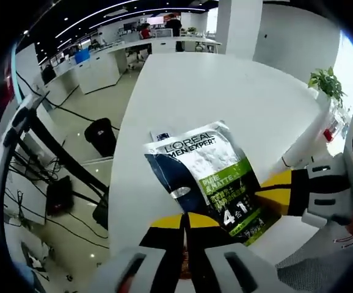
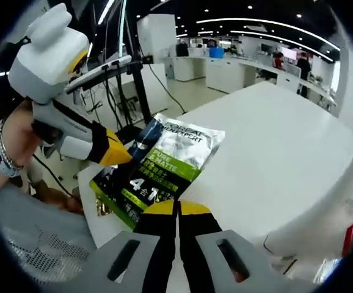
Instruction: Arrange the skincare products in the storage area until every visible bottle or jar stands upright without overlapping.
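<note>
Skincare pouch (image 1: 210,177) is pinched between both hand-held grippers, left (image 1: 185,223) and right (image 2: 178,210), above white table (image 1: 225,91)

Packet's (image 1: 208,182) lower edge behind claws.

Pouch (image 1: 208,178) on table (image 1: 225,91) edge, between both grippers' closed jaws.
</note>
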